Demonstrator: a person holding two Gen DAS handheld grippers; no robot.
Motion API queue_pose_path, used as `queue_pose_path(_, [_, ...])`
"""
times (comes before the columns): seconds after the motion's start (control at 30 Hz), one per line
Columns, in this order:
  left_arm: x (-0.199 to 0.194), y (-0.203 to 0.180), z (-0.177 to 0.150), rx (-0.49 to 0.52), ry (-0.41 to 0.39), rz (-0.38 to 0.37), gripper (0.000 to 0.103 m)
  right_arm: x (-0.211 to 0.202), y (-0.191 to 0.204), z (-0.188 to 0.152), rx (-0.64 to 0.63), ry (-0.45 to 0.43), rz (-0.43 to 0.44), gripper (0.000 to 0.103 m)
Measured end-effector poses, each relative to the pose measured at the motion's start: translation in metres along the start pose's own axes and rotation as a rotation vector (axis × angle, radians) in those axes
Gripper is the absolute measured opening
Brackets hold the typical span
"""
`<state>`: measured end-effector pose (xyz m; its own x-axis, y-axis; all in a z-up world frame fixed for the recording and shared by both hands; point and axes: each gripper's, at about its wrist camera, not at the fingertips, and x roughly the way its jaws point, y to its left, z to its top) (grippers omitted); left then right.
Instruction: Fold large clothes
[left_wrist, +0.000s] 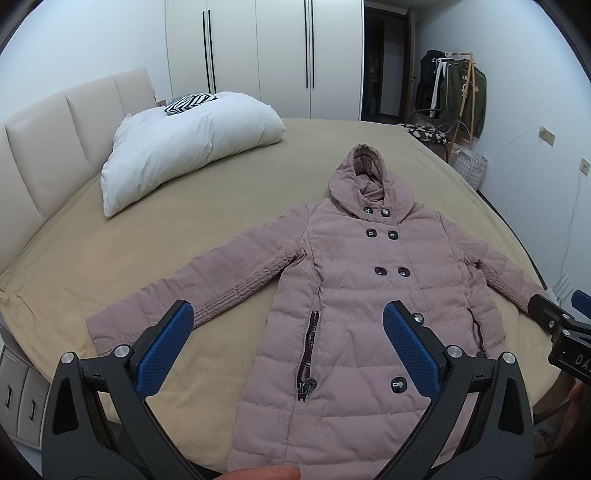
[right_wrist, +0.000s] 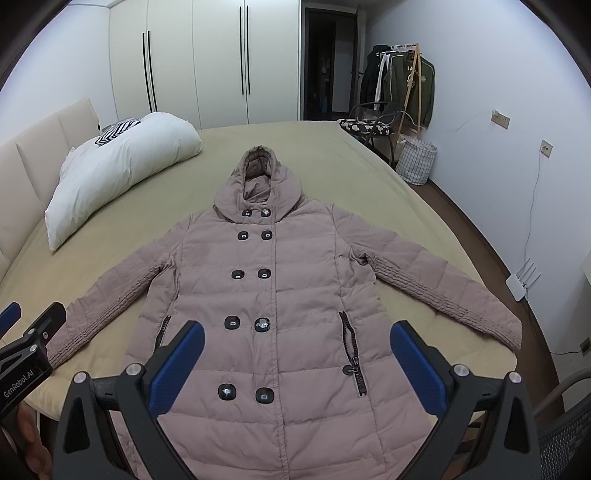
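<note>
**Coat laid flat on the bed, folding not yet begun**

You held both grippers above the near edge of the bed (left_wrist: 221, 177), pointed toward the far side. A large dusty-pink quilted coat (right_wrist: 280, 295) lay face up on the tan sheet, its hem at the near edge and its hood (right_wrist: 258, 177) pointing toward the far edge. Two columns of dark buttons ran down its closed front, and a zipped pocket showed on each side of the body.

Both sleeves were spread out to the sides. The left sleeve (left_wrist: 177, 295) reached toward the near left corner of the bed; the right sleeve (right_wrist: 454, 295) reached toward the right edge. No part of the coat was folded over: as far as could be judged, the whole task was left to do, namely sleeves in, then the body and hood doubled over.

Your left gripper (left_wrist: 288, 347) had its blue-padded fingers spread wide with nothing between them, over the lower left part of the coat. Your right gripper (right_wrist: 297, 365) was likewise spread wide and empty, over the lower middle of the coat. Neither appeared to touch the fabric.

A white pillow (left_wrist: 184, 144) lay near the headboard (left_wrist: 55, 144) at the left edge, well apart from the coat. A clothes rack (right_wrist: 402, 77) stood beyond the far right corner.
</note>
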<state>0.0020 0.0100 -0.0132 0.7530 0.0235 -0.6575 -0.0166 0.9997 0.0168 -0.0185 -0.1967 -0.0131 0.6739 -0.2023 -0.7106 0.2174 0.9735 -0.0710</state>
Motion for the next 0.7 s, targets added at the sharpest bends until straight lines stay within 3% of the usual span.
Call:
queue_pose_path(0.53, [0.020,-0.011,-0.013,0.014,0.019,0.010,0.103,0.012,0.002,-0.011,0.015,0.028,0.012,0.103])
queue_pose_path(0.7, [0.050,-0.020,-0.006,0.000,0.066,-0.031,0.103,0.031,-0.028,-0.007,0.095,0.050,0.075,0.103])
